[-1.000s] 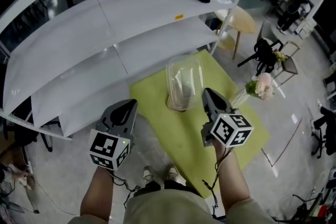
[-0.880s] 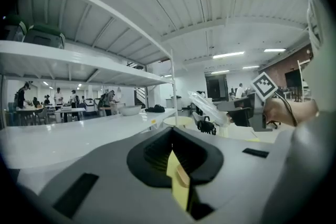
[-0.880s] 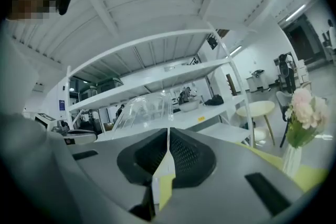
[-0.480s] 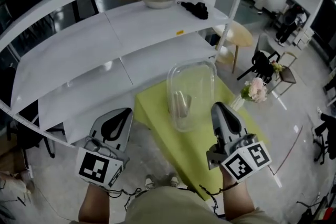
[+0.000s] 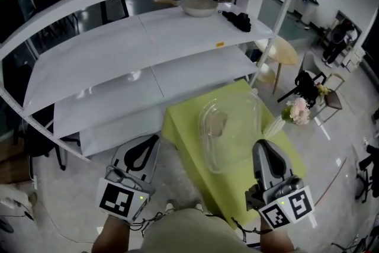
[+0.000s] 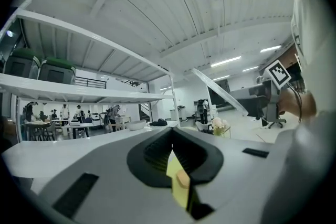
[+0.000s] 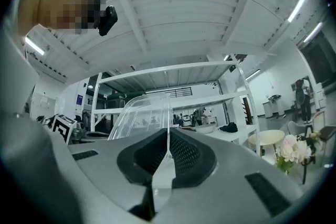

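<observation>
Right gripper [image 7: 168, 132]: pinched shut on the thin edge of the clear box [image 5: 228, 127] — the box sticks out ahead.
Left gripper [image 6: 172, 132]: closed, holding nothing.
Table [image 5: 180, 121]: green — below, ahead.

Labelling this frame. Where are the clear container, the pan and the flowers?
clear container [image 5: 237, 127], head view, its transparent wall
pan [image 5: 200, 6], head view, its bowl
flowers [image 5: 298, 110], head view, the blooms

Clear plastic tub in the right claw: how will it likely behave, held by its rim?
The clear rounded plastic tub looks thin-walled, so it is probably light for its size. The right claw pinches only its thin rim, so it may flex or tilt. Its glossy surface could slip.
</observation>
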The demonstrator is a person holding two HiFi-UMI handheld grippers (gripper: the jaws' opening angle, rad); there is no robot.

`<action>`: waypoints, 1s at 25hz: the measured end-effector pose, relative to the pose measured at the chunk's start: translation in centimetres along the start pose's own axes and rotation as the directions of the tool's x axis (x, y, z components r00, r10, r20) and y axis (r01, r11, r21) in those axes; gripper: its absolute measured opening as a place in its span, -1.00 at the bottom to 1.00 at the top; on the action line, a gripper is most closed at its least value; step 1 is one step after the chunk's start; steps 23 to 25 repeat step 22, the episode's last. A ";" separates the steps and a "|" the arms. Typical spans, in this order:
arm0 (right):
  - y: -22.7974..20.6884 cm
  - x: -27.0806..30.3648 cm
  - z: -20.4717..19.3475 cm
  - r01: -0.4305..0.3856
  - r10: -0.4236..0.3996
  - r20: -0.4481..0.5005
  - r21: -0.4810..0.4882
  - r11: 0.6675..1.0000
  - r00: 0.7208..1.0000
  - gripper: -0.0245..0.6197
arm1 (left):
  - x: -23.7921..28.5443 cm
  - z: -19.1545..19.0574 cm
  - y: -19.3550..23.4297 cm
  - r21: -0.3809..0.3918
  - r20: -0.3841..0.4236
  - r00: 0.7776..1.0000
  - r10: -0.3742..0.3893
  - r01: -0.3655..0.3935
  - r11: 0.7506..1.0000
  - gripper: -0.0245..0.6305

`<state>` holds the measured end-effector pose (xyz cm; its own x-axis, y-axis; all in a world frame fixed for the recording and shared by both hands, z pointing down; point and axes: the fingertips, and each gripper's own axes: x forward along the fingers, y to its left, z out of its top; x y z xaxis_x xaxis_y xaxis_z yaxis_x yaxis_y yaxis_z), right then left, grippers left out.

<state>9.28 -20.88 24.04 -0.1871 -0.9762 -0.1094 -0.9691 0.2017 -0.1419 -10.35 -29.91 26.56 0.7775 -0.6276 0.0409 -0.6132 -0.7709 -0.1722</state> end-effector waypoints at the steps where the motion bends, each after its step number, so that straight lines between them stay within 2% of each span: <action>1: 0.0 -0.1 -0.4 0.004 -0.004 -0.006 0.002 1.000 1.000 -0.86 | -0.1 -0.3 -0.2 -0.003 -0.006 1.000 -0.004 0.004 1.000 -0.91; 7: -0.6 0.3 -1.4 0.017 -0.017 -0.029 0.011 1.000 0.999 -0.86 | -0.7 -1.1 -0.3 -0.011 -0.032 0.999 -0.001 0.001 1.000 -0.91; 25: -0.2 1.8 -1.2 0.022 -0.022 -0.002 0.004 1.000 1.000 -0.86 | -0.6 0.1 1.1 0.019 0.000 1.000 -0.002 0.002 1.000 -0.91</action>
